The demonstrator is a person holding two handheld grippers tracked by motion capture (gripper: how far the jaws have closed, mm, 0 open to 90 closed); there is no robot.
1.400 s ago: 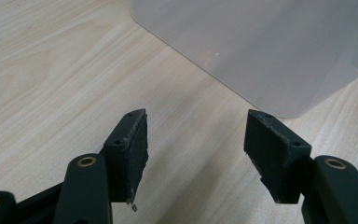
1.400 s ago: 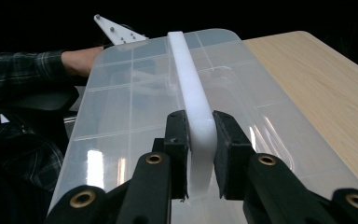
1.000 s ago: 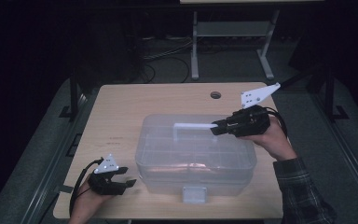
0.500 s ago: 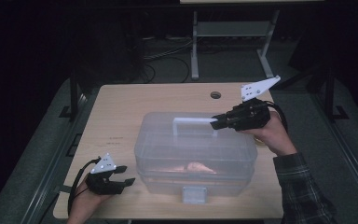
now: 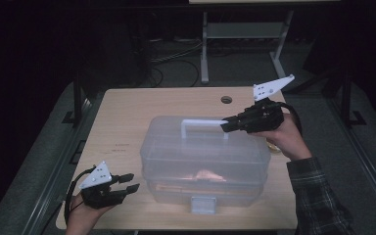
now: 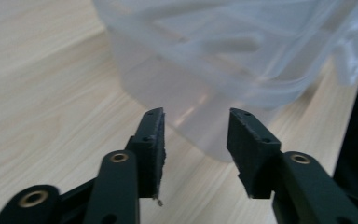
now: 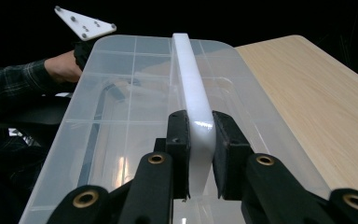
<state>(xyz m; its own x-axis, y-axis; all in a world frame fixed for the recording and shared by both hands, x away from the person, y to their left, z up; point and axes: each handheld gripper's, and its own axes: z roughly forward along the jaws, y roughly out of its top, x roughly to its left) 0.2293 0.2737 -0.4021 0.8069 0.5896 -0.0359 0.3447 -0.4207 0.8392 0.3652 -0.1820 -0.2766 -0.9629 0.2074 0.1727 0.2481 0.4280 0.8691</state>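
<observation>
clear storage box on the table, handle in my right gripper

item: translucent plastic box (image 5: 203, 164), lidded, standing in the middle of the wooden table (image 5: 127, 122), nearer my edge than the far one. a white latch (image 5: 203, 204) sits on the front wall facing me. something pale orange shows faintly through the lid; i cannot tell what it is.

item: white handle (image 5: 203, 125), raised upright above the lid, running across the box from left to right in the high view.

item: my right gripper (image 5: 225, 126), reaching in from the right side of the box. its jaws are clamped on the right end of the handle, one pad on each flat side, as my right gripper view shows (image 7: 199, 140).

item: my left gripper (image 5: 132, 182), held just off the box's front left corner, near the table edge. its jaws have just been closing and stand partly apart with nothing between them; the pads (image 6: 154, 140) point at the box's rounded corner (image 6: 205, 116) without touching it.

item: round cable hole (image 5: 226, 100) in the tabletop, beyond the box, to the right.
</observation>
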